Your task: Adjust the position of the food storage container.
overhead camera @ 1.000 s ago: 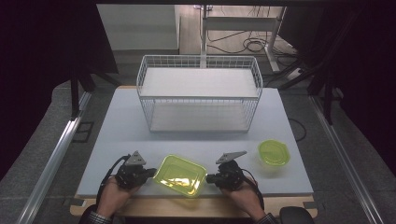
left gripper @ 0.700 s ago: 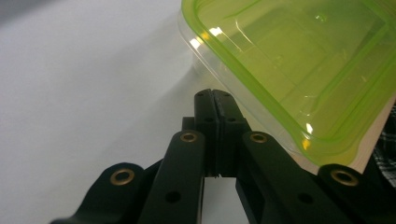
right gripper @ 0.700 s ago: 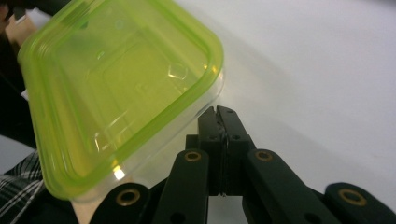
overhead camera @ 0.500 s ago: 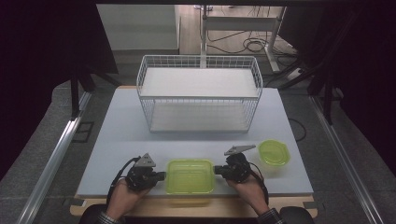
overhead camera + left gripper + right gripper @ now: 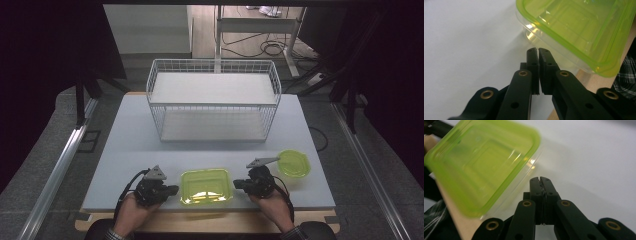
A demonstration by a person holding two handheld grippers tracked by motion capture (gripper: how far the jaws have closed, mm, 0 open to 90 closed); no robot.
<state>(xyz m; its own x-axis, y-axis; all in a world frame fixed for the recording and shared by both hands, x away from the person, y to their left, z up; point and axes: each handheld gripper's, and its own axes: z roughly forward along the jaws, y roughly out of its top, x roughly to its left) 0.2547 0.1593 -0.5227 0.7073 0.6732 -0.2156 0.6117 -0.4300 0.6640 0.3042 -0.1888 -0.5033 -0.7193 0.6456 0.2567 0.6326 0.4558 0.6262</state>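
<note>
A yellow-green translucent rectangular box (image 5: 206, 186) lies flat near the table's front edge, between my two grippers. My left gripper (image 5: 173, 190) points at its left side. In the left gripper view the jaws (image 5: 538, 51) have just parted by a hairline, with nothing between them, and their tips stop just short of the box (image 5: 579, 27). My right gripper (image 5: 236, 184) points at the box's right side. Its jaws (image 5: 540, 179) are pressed together and empty, a little off the box (image 5: 481, 167) and its clear lower wall.
A white wire basket (image 5: 212, 100) with a shelf stands at the back middle of the grey table (image 5: 125, 150). A round yellow-green lid or bowl (image 5: 293, 163) lies just right of my right hand. The wooden front edge (image 5: 210, 220) runs close behind the box.
A second ago the box was tilted up between the grippers; it now lies flat on the table. The right gripper has drawn back a little to the right.
</note>
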